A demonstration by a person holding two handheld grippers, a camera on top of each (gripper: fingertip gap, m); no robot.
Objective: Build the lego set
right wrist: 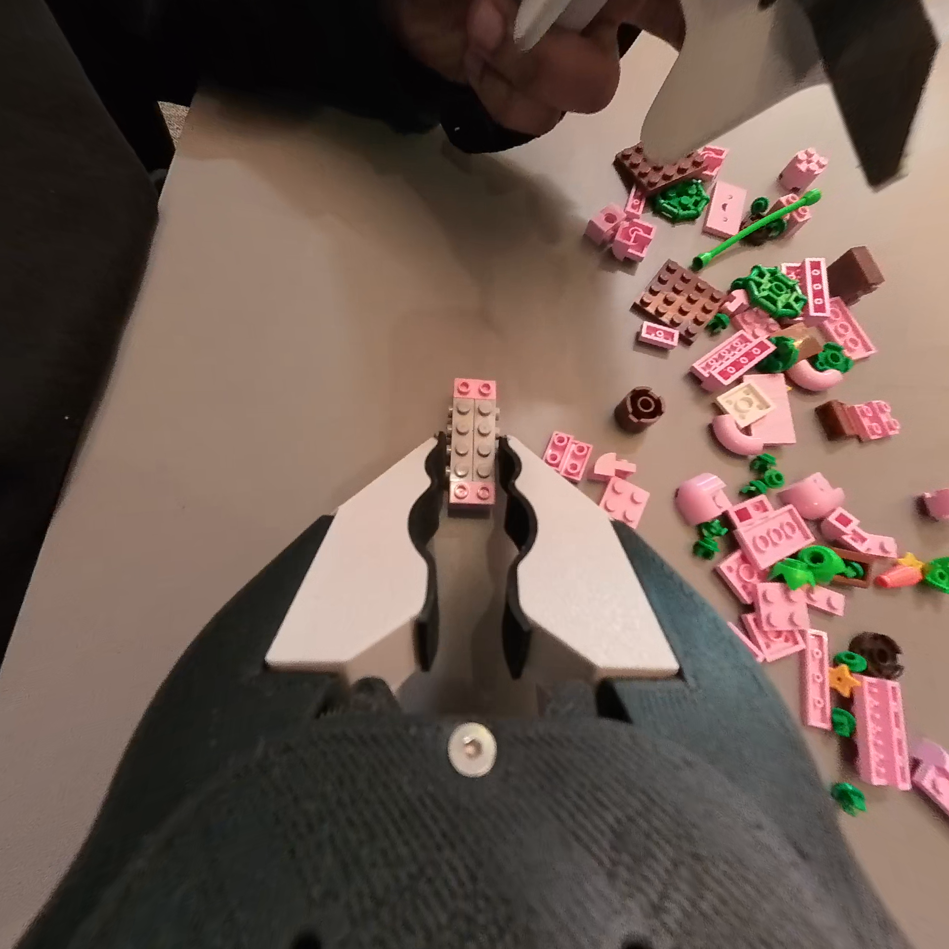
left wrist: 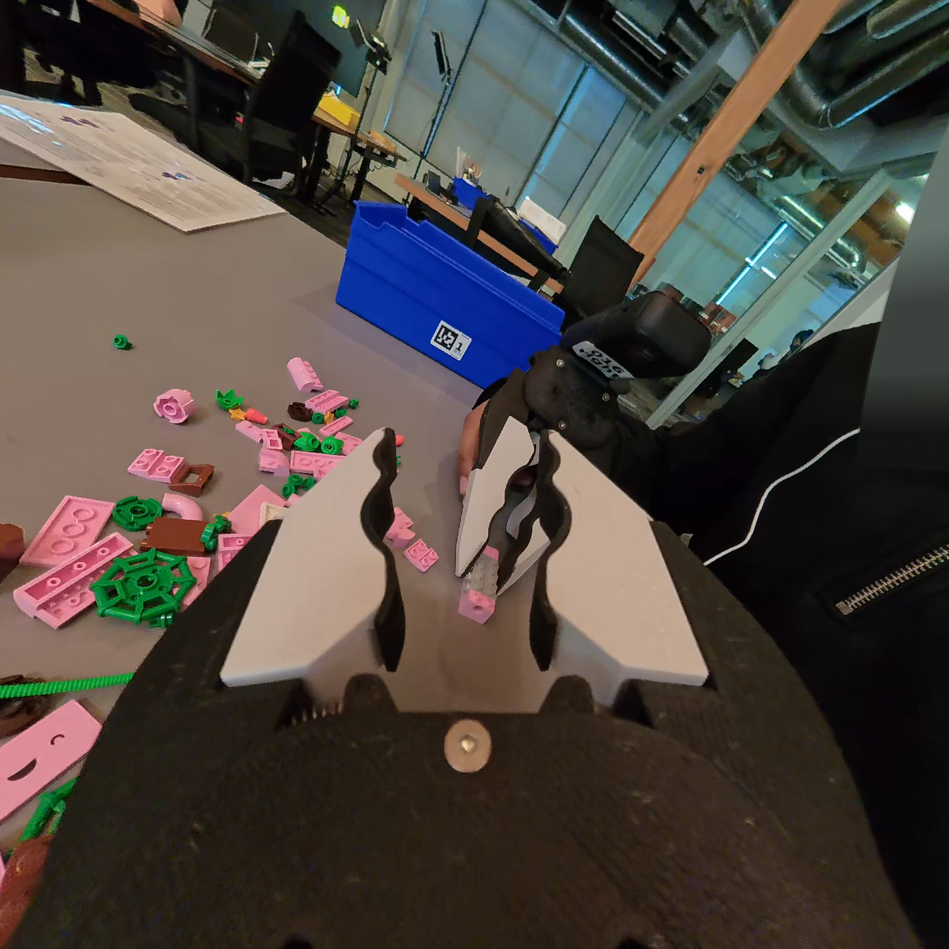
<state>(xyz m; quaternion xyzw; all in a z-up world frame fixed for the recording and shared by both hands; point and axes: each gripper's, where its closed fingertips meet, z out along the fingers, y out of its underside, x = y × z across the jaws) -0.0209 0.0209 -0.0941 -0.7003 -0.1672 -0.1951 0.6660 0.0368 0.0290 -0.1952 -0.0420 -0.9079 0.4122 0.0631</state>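
Right claw pinching a small pink-and-grey lego assembly, left claw spread and empty.

The right claw [right wrist: 470,452] grips the lego assembly [right wrist: 473,441] by its grey studded middle, a pink brick at each end, the far end sticking out past the fingertips over the bare grey worktop [right wrist: 308,308]. The left claw [left wrist: 464,513] hangs just beside it with a wide gap between its fingers. Loose pink, green and brown lego pieces [right wrist: 760,411] lie scattered on the worktop. A blue bin [left wrist: 441,292] stands near the worktop's far edge.
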